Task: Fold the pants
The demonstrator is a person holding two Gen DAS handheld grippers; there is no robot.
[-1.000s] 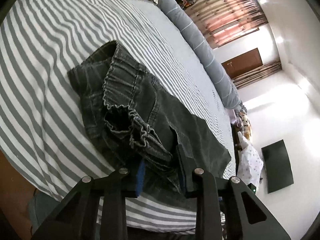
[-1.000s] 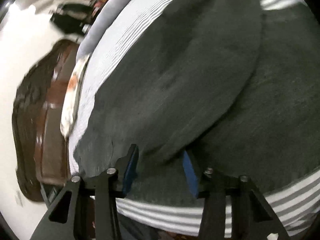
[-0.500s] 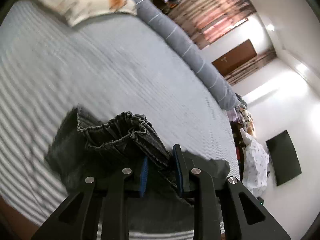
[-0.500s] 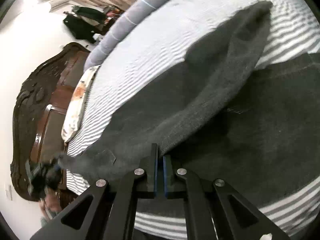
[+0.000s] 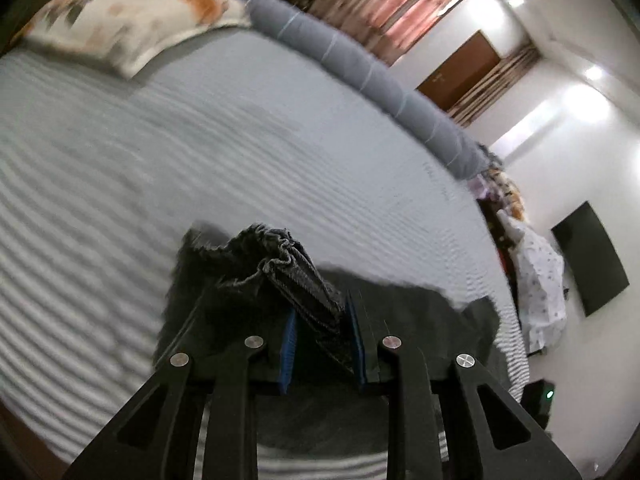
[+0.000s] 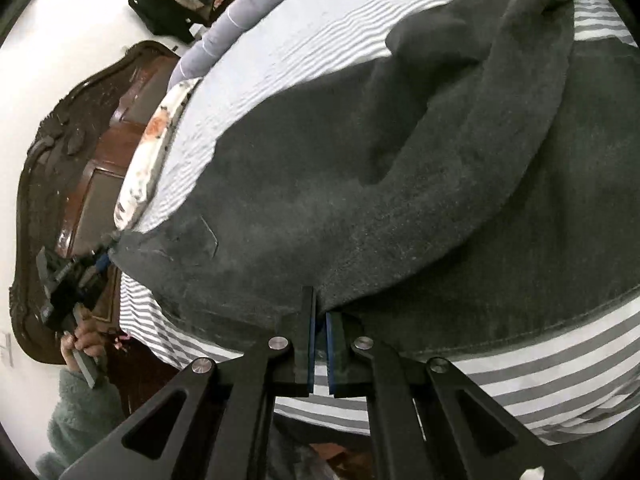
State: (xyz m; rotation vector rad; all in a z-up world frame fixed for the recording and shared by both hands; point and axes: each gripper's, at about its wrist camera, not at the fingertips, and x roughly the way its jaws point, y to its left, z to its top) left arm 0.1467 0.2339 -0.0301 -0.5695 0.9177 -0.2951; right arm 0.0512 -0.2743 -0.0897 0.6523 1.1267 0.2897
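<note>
Both tongs grip the pants (image 6: 400, 184): left tongs (image 5: 322, 344) pinch the gathered waistband, right tongs (image 6: 318, 336) nearly shut on a leg edge. Pants lie near bed (image 5: 200, 140) front edge, long axis running btwn the two grips, partly lifted.

Bright ceiling glare, motion-blurred fisheye edges

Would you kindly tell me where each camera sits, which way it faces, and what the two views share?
Left wrist: on the left claw, facing down across the bed toward a pillow; its claw grips the pants at the waistband.
Right wrist: on the right claw, facing along the pants toward the headboard; its claw pinches the cloth; a hand and the left claw show.
Shared: pants, bed, pillow.
</note>
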